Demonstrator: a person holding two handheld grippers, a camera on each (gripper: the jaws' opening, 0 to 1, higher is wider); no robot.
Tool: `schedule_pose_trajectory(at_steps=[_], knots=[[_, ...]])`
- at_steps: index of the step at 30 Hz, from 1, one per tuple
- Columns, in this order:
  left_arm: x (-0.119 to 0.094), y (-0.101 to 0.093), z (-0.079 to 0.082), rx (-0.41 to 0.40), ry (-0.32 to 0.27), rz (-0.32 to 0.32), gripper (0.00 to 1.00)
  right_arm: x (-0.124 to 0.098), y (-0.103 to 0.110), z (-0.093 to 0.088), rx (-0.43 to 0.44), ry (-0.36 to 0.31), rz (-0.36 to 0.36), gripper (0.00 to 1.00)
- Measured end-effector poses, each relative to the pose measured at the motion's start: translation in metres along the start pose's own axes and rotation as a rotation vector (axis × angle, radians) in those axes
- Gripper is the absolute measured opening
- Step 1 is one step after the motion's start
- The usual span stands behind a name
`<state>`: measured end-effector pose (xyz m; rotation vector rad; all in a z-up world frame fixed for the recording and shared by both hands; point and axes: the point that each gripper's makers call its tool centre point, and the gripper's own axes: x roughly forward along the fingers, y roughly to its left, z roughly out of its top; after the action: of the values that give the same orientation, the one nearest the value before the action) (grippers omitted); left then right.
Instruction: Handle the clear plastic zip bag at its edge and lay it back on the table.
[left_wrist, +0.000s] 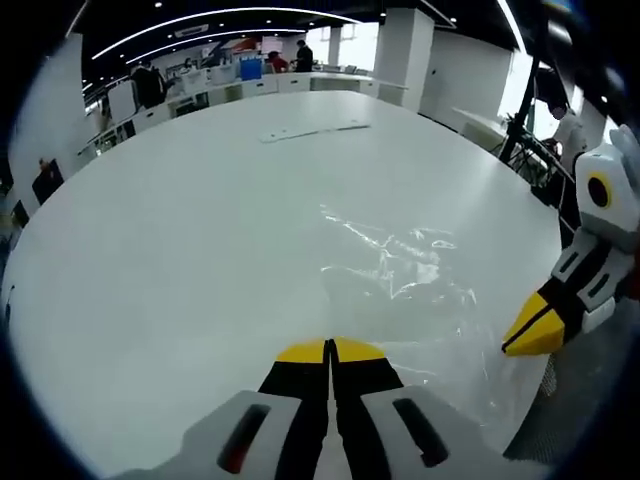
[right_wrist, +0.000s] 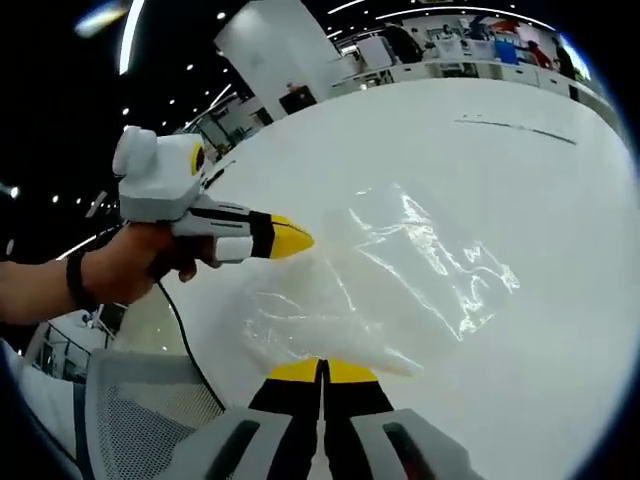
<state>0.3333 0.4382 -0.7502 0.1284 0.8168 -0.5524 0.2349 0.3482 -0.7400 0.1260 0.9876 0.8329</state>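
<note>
A clear zip bag (right_wrist: 400, 280) lies on the white table (left_wrist: 180, 260) just ahead of both claws (jaws pressed together): left (left_wrist: 330, 350), right (right_wrist: 322, 371).

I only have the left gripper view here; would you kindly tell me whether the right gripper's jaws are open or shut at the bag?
Observer: In the right gripper view, the right gripper has its jaws shut. The bag reaches right up to their tips, but I cannot tell whether it is pinched.
Operator: Thank you. How does my left gripper look from there?
Observer: The left gripper is shut too, with its tip at the bag's far corner. A hand is holding it.
Operator: Is anything trailing from it?
Observer: Yes, a black cable hangs down from under the hand, past the edge of the table.
</note>
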Motion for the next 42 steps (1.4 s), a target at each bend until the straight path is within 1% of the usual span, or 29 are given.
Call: schedule_pose_trajectory(at_steps=[5,6,11,14,17,22,24,26,27,29,31,32,33,35,37,41,42], knots=[[-0.003,0.010,0.002,-0.074,-0.035,0.045,0.00,-0.001,-0.001,0.002,0.000,-0.016,-0.007,0.00],[-0.003,0.015,0.003,-0.088,-0.039,0.053,0.00,-0.002,-0.003,0.002,0.000,-0.017,-0.011,0.00],[-0.005,0.031,0.000,-0.175,-0.056,0.087,0.00,-0.007,-0.010,-0.003,0.013,-0.018,-0.031,0.00],[-0.005,0.030,-0.002,-0.198,-0.058,0.087,0.00,-0.007,-0.014,-0.003,0.023,-0.021,-0.044,0.00],[-0.002,0.028,-0.006,-0.209,-0.054,0.085,0.00,-0.009,-0.017,-0.008,0.030,-0.008,-0.060,0.00],[0.000,0.020,-0.007,-0.197,-0.042,0.062,0.00,-0.013,-0.023,-0.010,0.038,0.003,-0.074,0.00],[0.002,0.014,-0.009,-0.184,-0.023,0.024,0.00,-0.013,-0.024,-0.013,0.046,0.013,-0.074,0.00],[0.001,0.013,-0.009,-0.153,-0.023,0.030,0.01,-0.013,-0.030,-0.013,0.051,0.016,-0.081,0.00],[0.001,0.012,-0.009,-0.148,-0.020,0.026,0.03,-0.014,-0.029,-0.015,0.056,0.015,-0.081,0.00],[-0.001,0.011,-0.007,-0.112,-0.020,0.031,0.07,-0.015,-0.030,-0.014,0.051,0.014,-0.093,0.00],[-0.002,0.008,-0.006,-0.093,-0.021,0.021,0.12,-0.018,-0.029,-0.014,0.049,0.008,-0.094,0.00],[-0.002,0.011,-0.006,-0.074,-0.019,0.022,0.13,-0.019,-0.031,-0.014,0.046,0.008,-0.106,0.00],[-0.003,0.012,-0.005,-0.046,-0.018,0.030,0.14,-0.019,-0.033,-0.014,0.040,0.013,-0.115,0.00],[-0.002,0.006,-0.006,-0.040,-0.019,0.021,0.14,-0.019,-0.037,-0.013,0.035,0.012,-0.126,0.00],[-0.004,0.003,-0.006,-0.029,-0.019,0.020,0.15,-0.021,-0.040,-0.013,0.021,0.012,-0.146,0.03],[-0.006,-0.002,-0.007,-0.007,-0.017,0.015,0.15,-0.023,-0.043,-0.013,0.011,0.010,-0.157,0.07],[-0.009,-0.005,-0.008,0.000,-0.019,0.017,0.15,-0.024,-0.044,-0.013,0.008,0.011,-0.159,0.08]])
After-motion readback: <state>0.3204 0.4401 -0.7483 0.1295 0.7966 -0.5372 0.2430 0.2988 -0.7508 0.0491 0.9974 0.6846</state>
